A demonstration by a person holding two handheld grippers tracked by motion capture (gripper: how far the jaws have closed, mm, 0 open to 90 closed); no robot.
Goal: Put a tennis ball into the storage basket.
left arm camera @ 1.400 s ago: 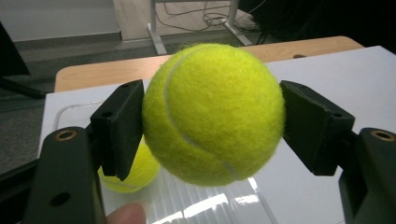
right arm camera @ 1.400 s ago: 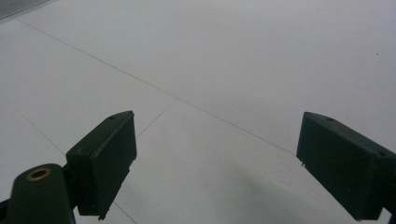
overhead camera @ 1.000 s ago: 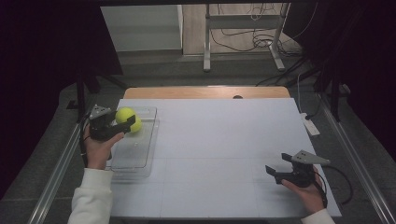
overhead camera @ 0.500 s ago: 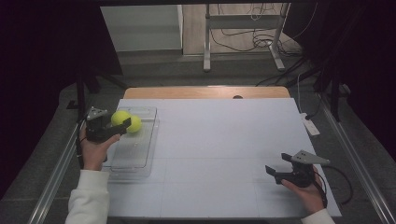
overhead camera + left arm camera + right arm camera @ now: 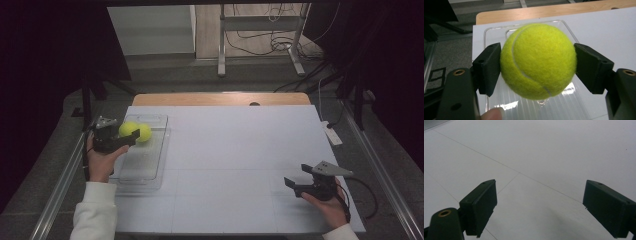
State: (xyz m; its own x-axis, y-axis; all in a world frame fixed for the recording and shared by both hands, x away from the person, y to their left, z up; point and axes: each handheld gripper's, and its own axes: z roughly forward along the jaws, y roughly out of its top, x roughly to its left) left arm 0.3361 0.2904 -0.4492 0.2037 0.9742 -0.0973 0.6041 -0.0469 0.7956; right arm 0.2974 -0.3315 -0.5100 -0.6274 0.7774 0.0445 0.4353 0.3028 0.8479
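Note:
A yellow tennis ball [image 5: 537, 61] sits squeezed between the black pads of my left gripper [image 5: 537, 62], which is shut on it. In the high view this gripper [image 5: 132, 134] holds the ball [image 5: 128, 128] just above the far end of a clear plastic tray [image 5: 142, 167] at the table's left. A second yellow ball [image 5: 145, 133] lies in the tray just right of the held one. My right gripper [image 5: 296, 175] rests low over the white table at the near right. In its own view the right gripper [image 5: 540, 207] is open, with nothing between the jaws.
The white table top [image 5: 240, 150] stretches between the two hands. A wooden strip [image 5: 220, 98] runs along its far edge. A small white object [image 5: 331, 134] lies by the right edge. Metal rails [image 5: 60, 185] flank the table.
My left gripper has shifted slightly left and nearer with the ball still in it. The second ball and the right gripper have stayed put.

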